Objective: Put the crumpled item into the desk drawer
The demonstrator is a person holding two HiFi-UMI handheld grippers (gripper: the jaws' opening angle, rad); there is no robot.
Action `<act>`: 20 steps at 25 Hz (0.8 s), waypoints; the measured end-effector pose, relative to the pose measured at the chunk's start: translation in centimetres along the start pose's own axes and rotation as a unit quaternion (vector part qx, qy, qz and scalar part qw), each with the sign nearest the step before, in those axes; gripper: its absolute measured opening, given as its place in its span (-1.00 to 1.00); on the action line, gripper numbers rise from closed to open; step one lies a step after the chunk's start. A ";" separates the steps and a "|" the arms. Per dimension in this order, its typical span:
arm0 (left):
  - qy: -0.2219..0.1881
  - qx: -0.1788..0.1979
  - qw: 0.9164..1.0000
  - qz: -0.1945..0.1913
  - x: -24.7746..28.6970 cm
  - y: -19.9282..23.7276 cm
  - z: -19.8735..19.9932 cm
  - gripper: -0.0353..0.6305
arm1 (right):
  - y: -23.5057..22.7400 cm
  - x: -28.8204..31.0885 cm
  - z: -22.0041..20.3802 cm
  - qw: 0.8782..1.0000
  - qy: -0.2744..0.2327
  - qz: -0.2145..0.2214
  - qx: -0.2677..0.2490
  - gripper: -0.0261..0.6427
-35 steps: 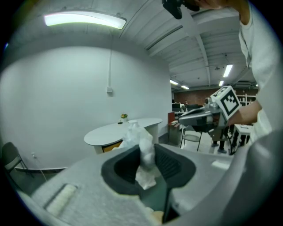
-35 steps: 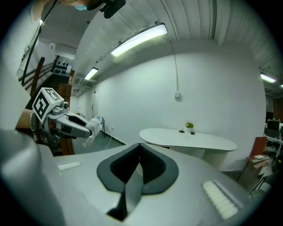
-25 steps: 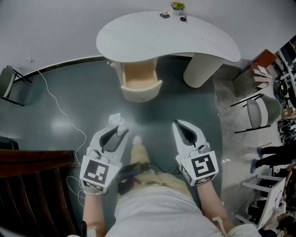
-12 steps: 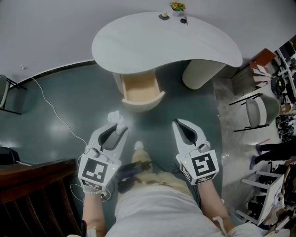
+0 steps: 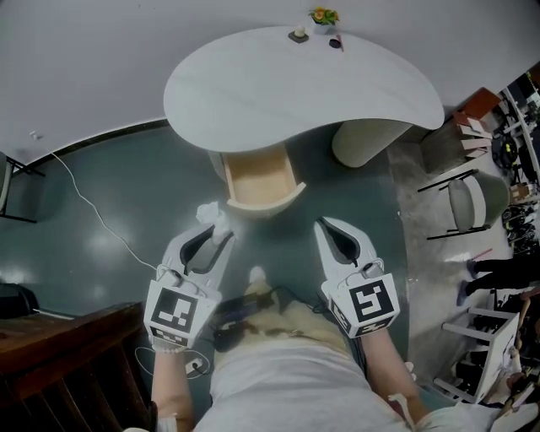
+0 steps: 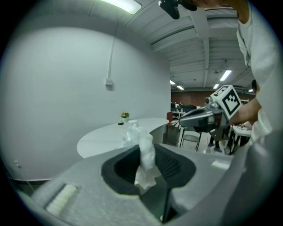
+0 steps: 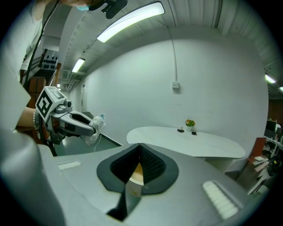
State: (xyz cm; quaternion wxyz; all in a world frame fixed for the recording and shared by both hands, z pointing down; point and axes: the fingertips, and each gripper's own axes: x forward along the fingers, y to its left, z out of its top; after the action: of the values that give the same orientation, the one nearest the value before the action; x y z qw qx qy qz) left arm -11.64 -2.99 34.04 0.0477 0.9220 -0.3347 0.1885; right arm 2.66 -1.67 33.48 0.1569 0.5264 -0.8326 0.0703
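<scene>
Straight ahead, bare teal-grey floor [image 5: 283,226] runs up to the pale wood-lined open drawer [image 5: 257,179], nothing standing in that lane. The white kidney-shaped desk top [image 5: 295,84] overhangs the drawer's rear, so only the front lies open from above. The thick white round pedestal leg [image 5: 361,142] walls off the right; a thin white cable [image 5: 82,196] trails across the floor, left.

The desk [image 5: 304,84] top was white; the drawer [image 5: 257,179] interior, pale tan. The floor [image 5: 101,194] was dark grey-green. The crumpled item [image 5: 211,214] was white. The left gripper [image 5: 216,234] and right gripper [image 5: 326,224] were light grey with black-and-white square markers. The plant [image 5: 323,13] appeared yellow-green.
</scene>
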 end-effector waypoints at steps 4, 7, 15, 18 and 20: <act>-0.002 -0.004 1.000 0.002 0.4 1.0 0.0 -0.59 | 0.0 0.7 0.2 1.000 0.001 -0.004 0.003 -0.91; 0.000 0.001 1.000 -0.001 0.9 1.8 0.0 -0.59 | -0.2 1.5 0.4 1.000 0.001 -0.009 0.004 -0.91; 0.003 0.000 1.000 -0.001 1.8 2.9 0.0 -0.59 | -1.2 2.2 0.2 1.000 0.009 -0.017 0.009 -0.91; 0.004 0.004 1.000 0.001 2.7 3.2 0.2 -0.59 | -2.3 2.6 0.1 1.000 0.010 -0.021 0.016 -0.91; 0.004 0.006 1.000 0.004 3.2 3.4 0.3 -0.59 | -2.9 2.8 -0.1 1.000 0.009 -0.023 0.019 -0.91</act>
State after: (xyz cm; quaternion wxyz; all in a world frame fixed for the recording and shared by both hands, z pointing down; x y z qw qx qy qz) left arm -11.45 -7.59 34.82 0.0431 0.9204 -0.3368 0.1940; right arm 4.16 -5.34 34.36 0.1558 0.5473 -0.8177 0.0872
